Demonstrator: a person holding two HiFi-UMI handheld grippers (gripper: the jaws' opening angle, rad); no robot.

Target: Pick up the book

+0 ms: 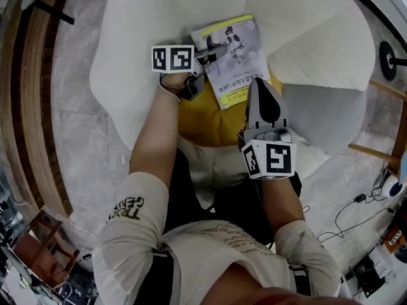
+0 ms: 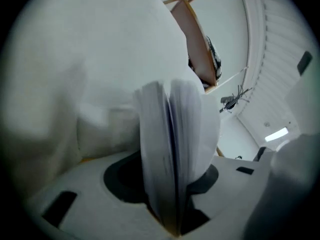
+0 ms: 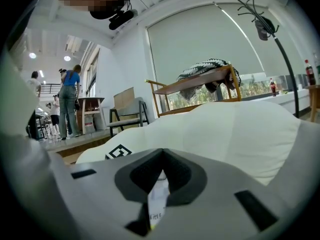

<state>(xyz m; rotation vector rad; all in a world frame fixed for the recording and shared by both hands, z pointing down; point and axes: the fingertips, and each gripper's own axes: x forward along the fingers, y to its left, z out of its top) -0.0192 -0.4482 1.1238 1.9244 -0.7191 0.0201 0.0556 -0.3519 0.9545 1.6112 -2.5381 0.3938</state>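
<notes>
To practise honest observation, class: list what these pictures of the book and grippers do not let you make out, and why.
Head view: print on the book is too small to read; the left gripper covers its left edge.
Head view: the right gripper hides the book's lower right corner.
Left gripper view: only blurred page edges show, not the cover.
Head view: arms and book hide most of the yellow cushion.

Open lounge-type office: white beanbag, chair, roller blind, ppl standing in bkgd
</notes>
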